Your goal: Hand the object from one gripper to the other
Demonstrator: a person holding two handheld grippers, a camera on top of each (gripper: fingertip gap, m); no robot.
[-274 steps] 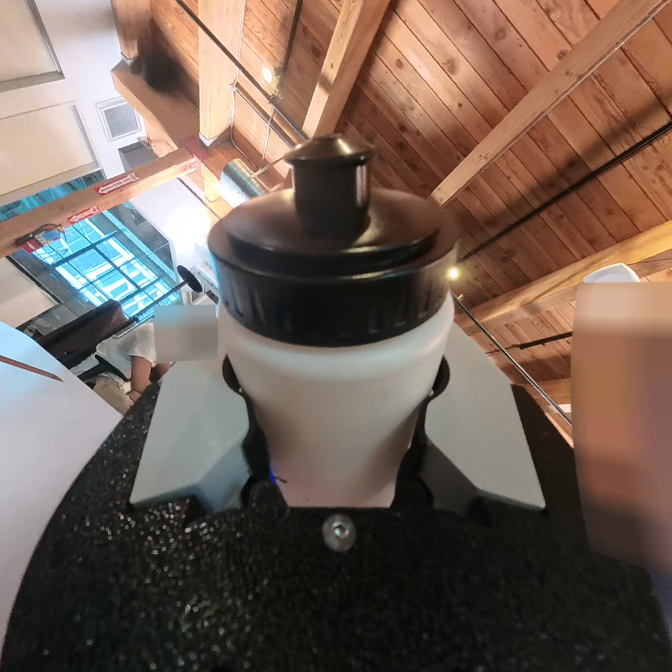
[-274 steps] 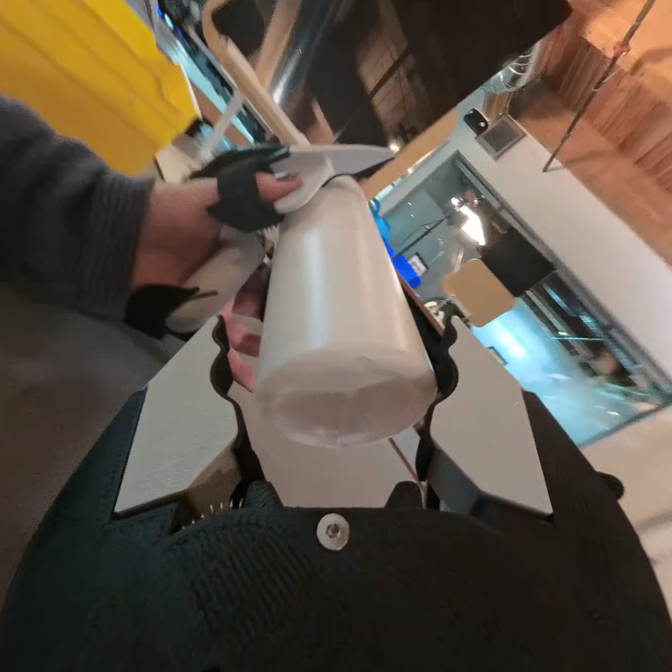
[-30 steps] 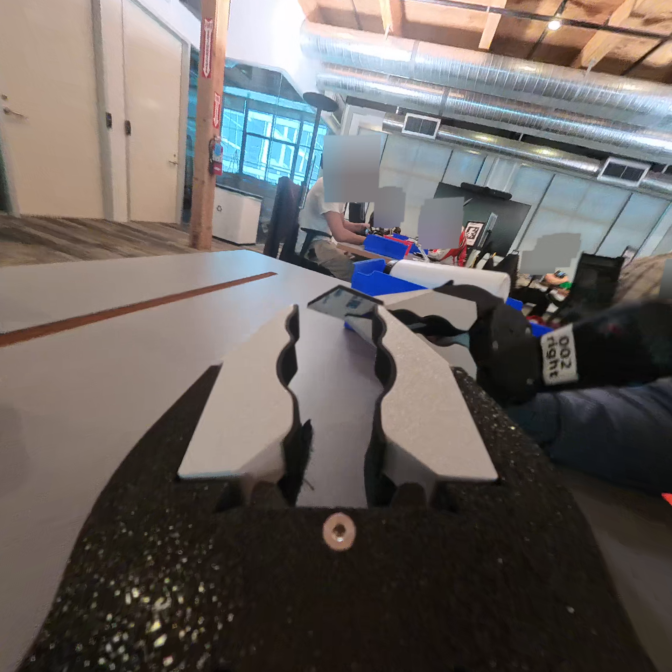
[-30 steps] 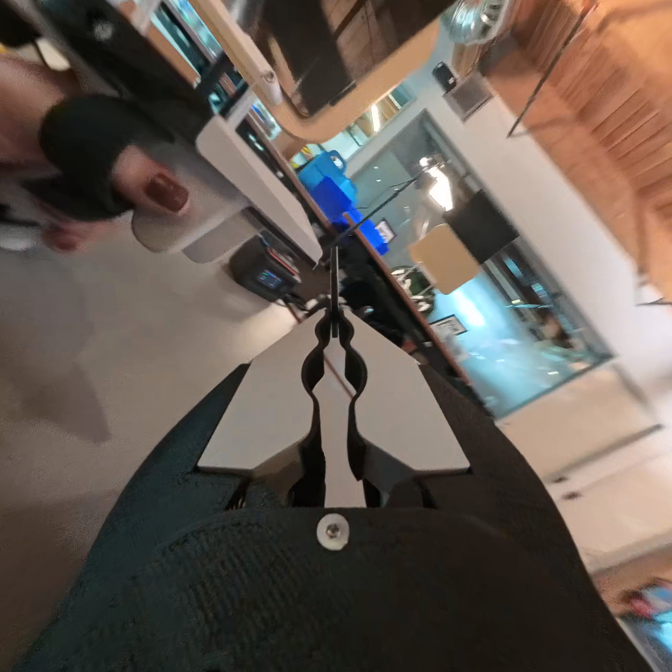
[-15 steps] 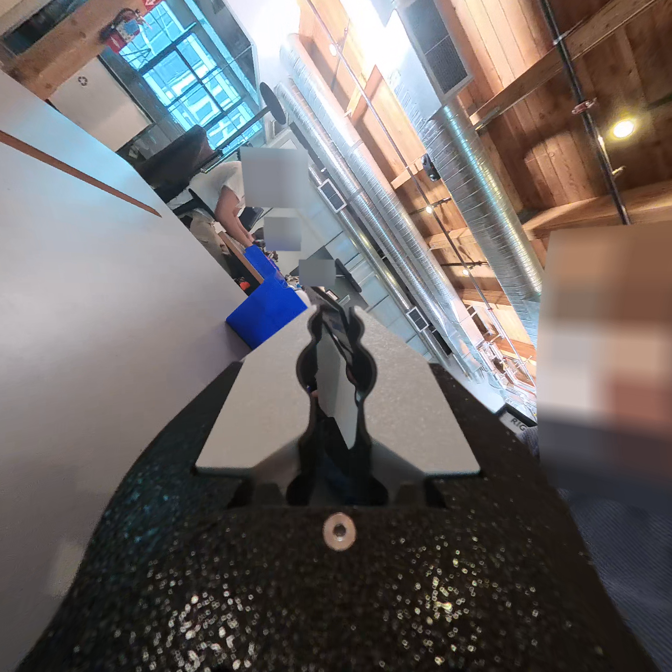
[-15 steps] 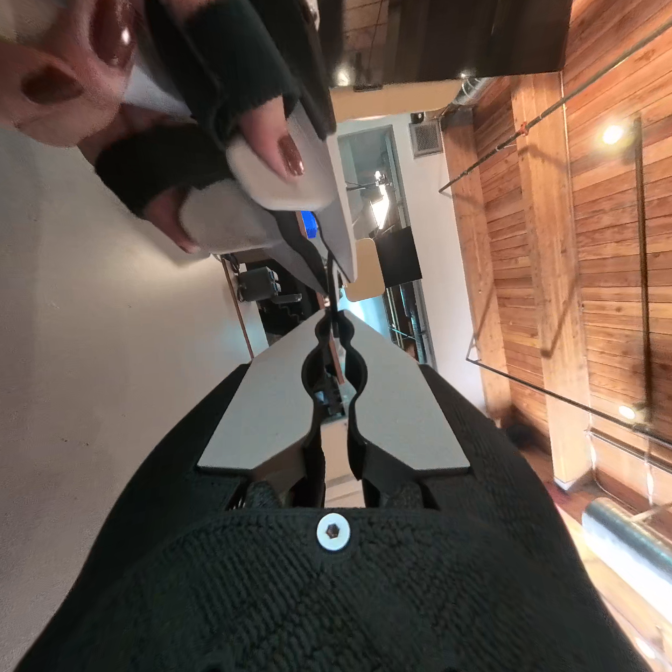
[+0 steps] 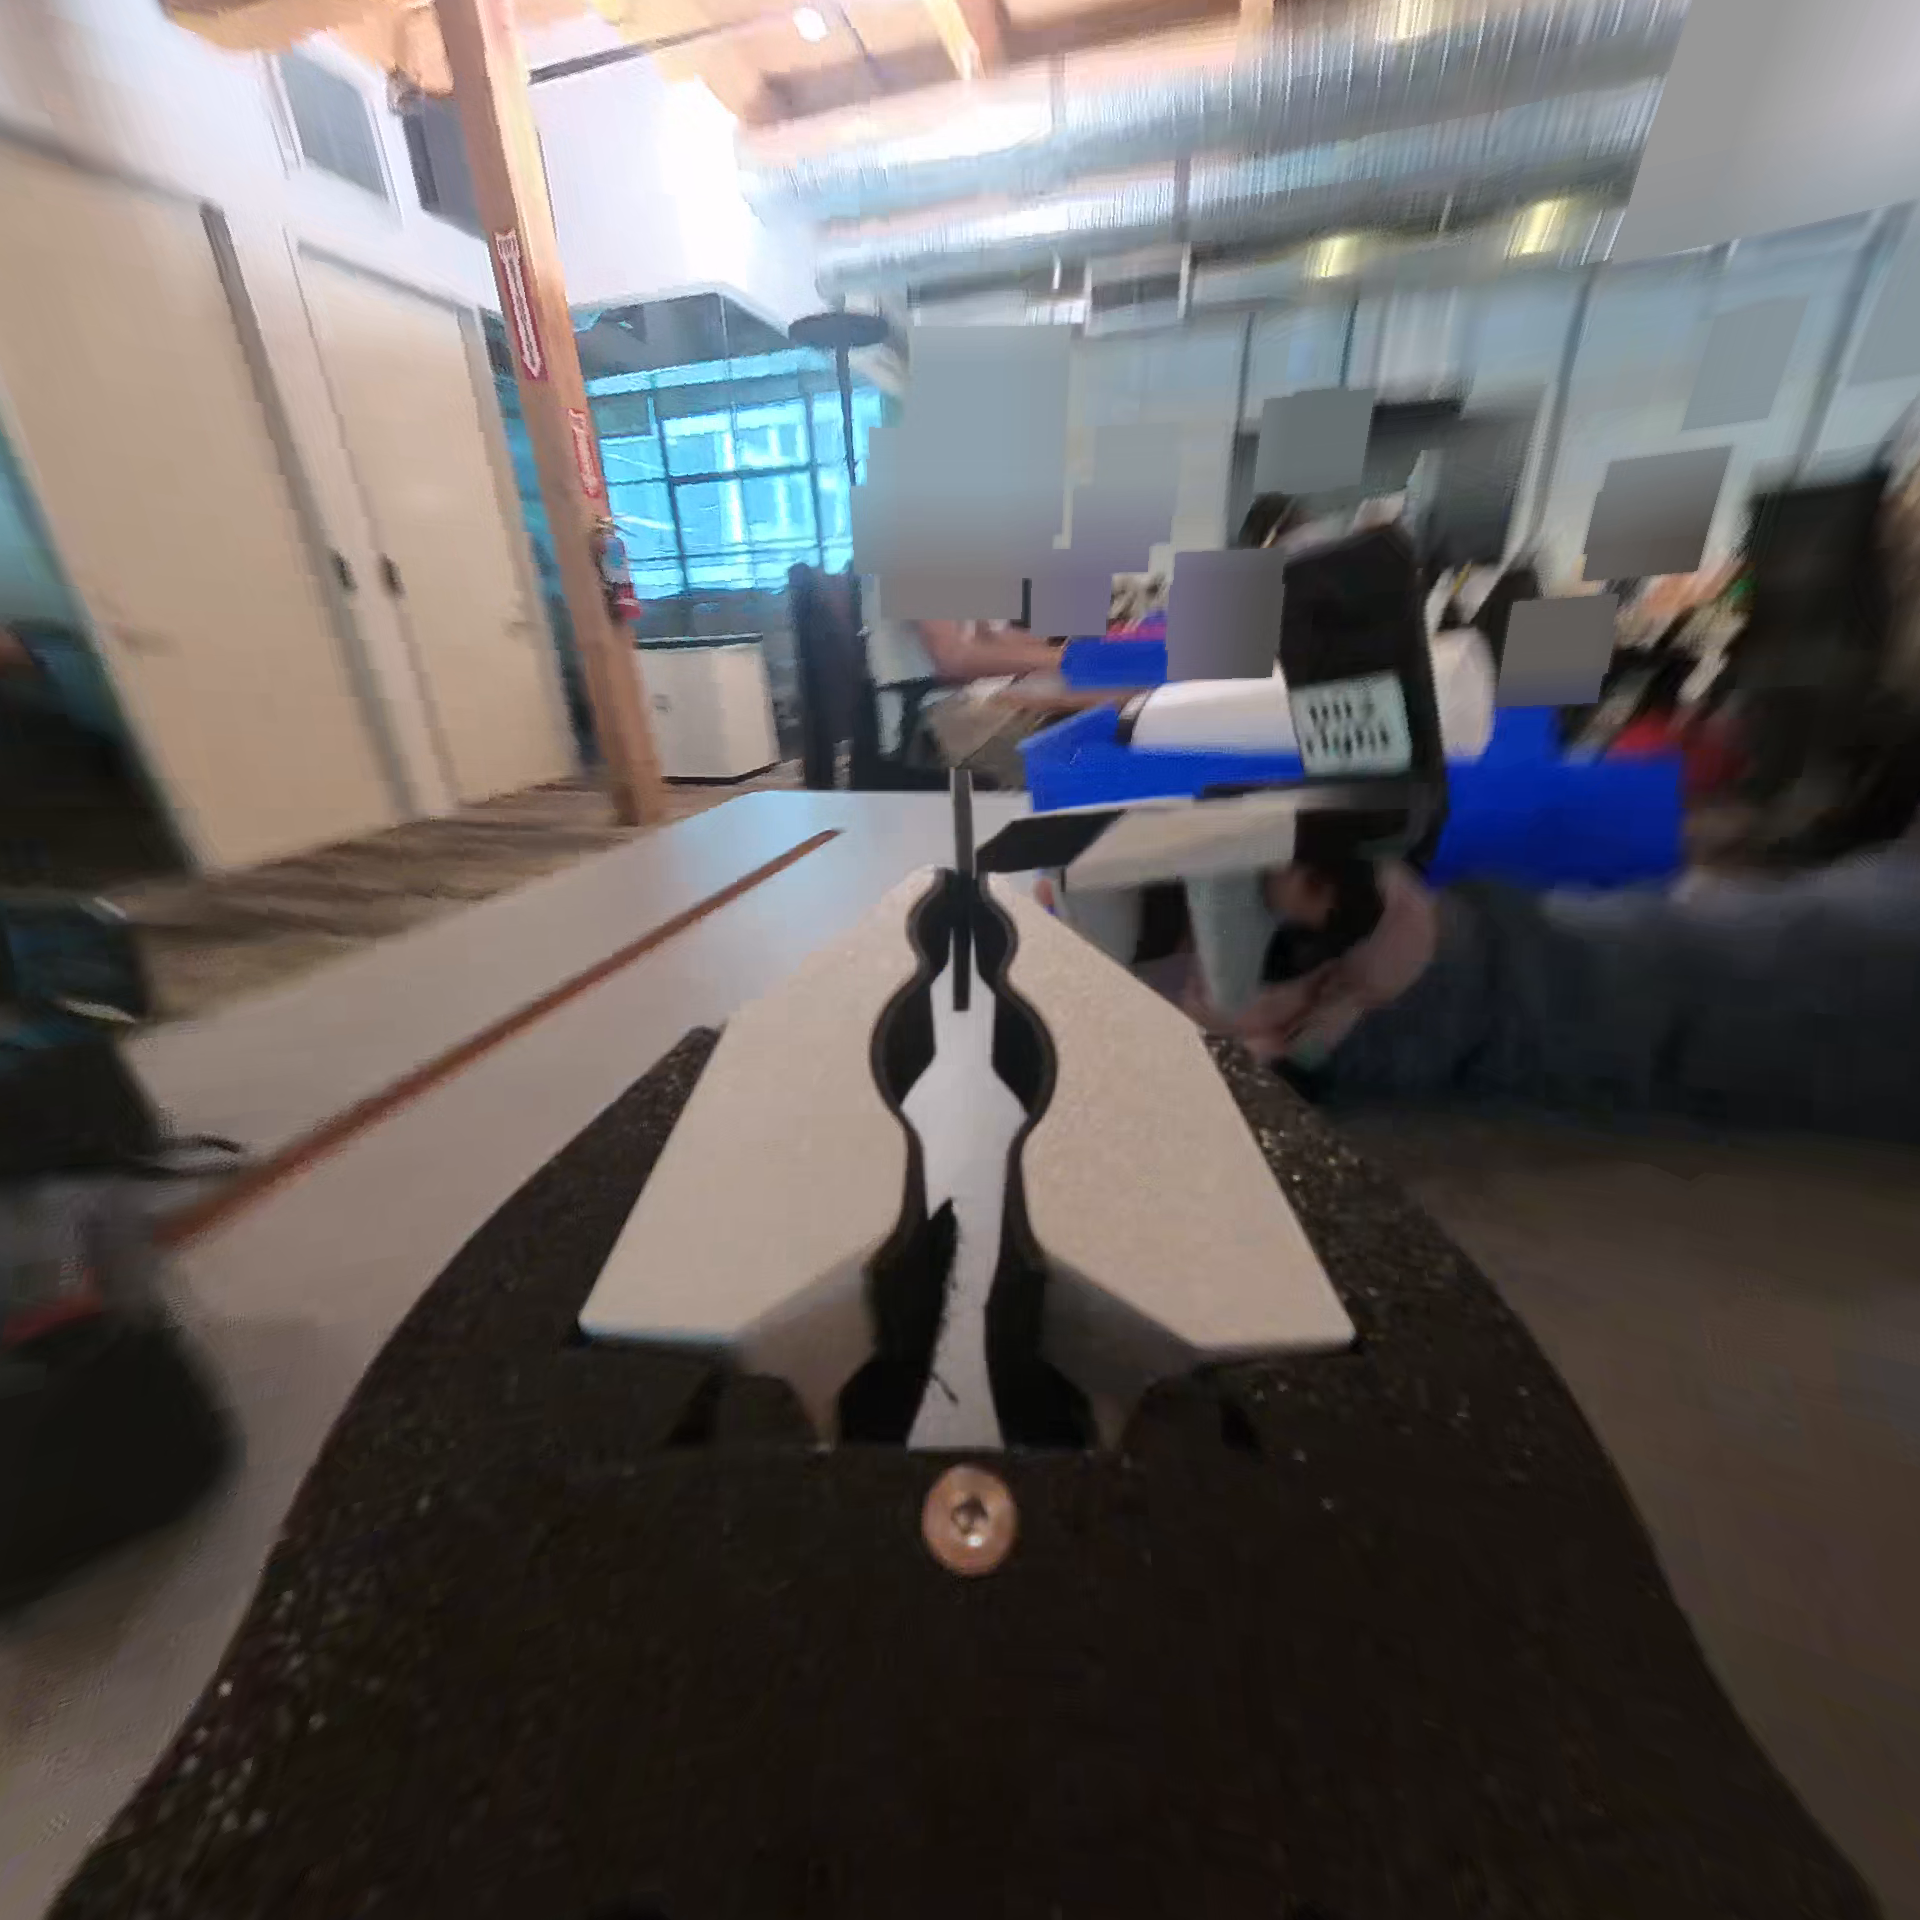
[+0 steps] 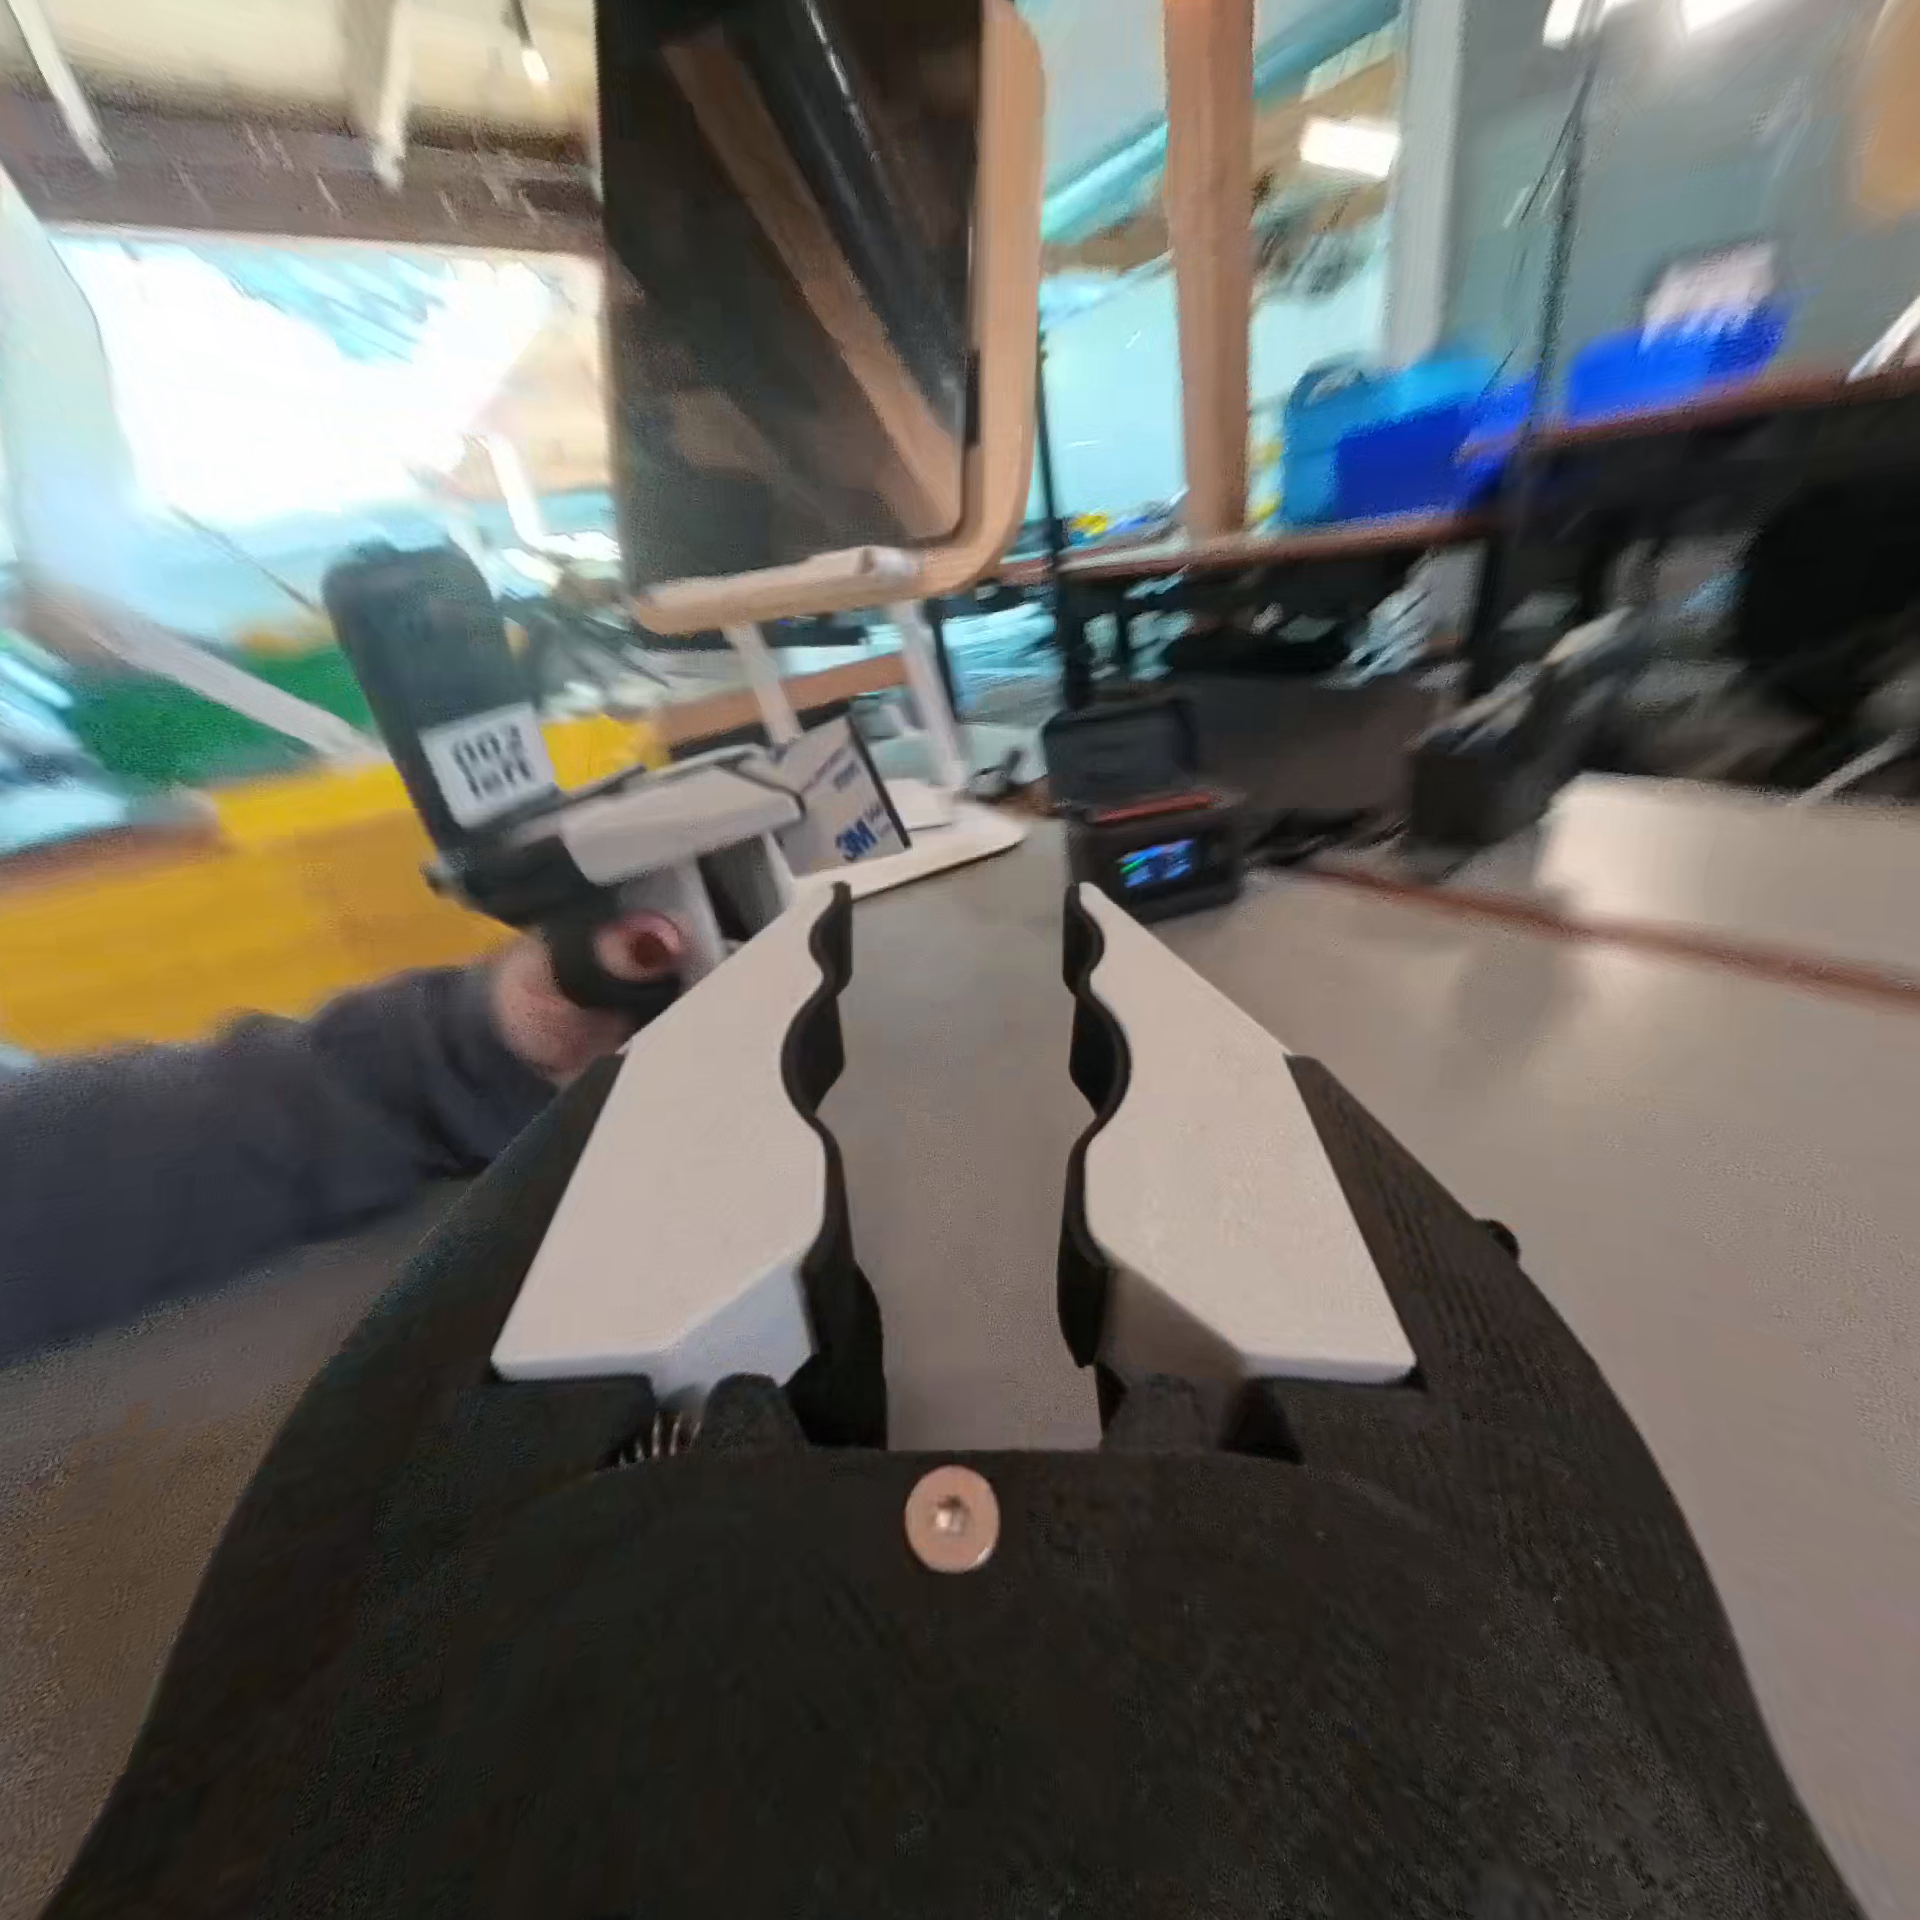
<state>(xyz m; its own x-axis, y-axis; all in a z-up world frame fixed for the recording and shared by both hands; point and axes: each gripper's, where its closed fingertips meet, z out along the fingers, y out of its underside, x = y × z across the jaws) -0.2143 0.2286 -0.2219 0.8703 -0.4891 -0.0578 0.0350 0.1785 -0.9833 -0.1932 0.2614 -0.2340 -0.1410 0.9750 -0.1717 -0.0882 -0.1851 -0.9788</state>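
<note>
Half a second ago both tongs pinched the thin flat white card with printed face; now the right gripper (image 8: 956,904) has let go. Its grey fingers stand well apart with nothing but the bare grey table top (image 8: 1455,1039) showing between them. The left gripper (image 7: 961,883) is clamped on the card (image 7: 962,821), which shows edge-on as a dark sliver poking out at twelve o'clock from the pinched tips.

I judge the transfer from right to left essentially made: the card's weight now rests on the left alone, held near one edge, so a loose grip could let it pivot.

In the right wrist view the left gripper (image 8: 717,821) sits at about ten o'clock of the right's tips, the card (image 8: 842,821) jutting from it towards the middle, apart from the right fingers. A hand in a black fingerless glove (image 8: 582,977) grips its handle, dark sleeve trailing to nine o'clock. Both grippers point roughly level, low over the table. Both views are motion-blurred.
</note>
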